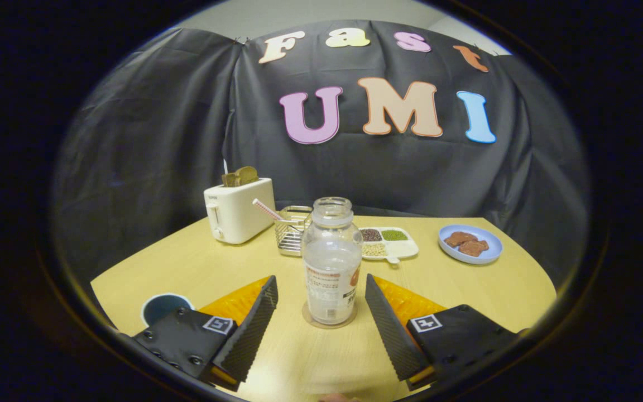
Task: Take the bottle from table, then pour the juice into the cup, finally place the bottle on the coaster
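Observation:
A clear plastic bottle without a cap stands upright on a round coaster on the yellow table. It has a label low on its body. My gripper is open, one finger on each side of the bottle with a gap on both sides; neither pad touches it. The bottle sits between the fingertips, slightly ahead of them. A dark cup with a light rim stands just beyond the left finger, partly hidden by it.
Behind the bottle are a white toaster with toast, a wire basket with a striped straw, a white divided tray of beans, and a blue plate with brown pieces at the right.

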### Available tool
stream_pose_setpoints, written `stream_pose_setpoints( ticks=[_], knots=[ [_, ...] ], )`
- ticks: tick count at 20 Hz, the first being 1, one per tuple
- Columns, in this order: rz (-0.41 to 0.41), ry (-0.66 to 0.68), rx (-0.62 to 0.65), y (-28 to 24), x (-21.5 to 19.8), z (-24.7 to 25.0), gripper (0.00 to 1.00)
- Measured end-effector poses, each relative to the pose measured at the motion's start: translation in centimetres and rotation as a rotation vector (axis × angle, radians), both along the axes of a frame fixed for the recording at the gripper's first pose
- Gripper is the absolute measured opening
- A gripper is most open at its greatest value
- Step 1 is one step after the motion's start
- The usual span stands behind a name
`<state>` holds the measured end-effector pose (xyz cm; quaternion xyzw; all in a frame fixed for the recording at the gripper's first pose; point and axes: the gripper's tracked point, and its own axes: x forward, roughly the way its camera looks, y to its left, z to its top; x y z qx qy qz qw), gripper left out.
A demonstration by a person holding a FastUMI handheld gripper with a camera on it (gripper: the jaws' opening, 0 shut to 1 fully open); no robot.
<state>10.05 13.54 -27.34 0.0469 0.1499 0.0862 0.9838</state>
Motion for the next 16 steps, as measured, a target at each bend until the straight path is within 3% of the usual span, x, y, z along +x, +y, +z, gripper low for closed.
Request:
stream_pose_setpoints(
  ticks=[6, 16],
  knots=[
    [-0.015, -0.04, 0.046, -2.5, -3.5, 5.1, 0.98],
    [-0.055, -0.118, -0.017, -8.0, -6.3, 12.7, 0.98]
  ],
)
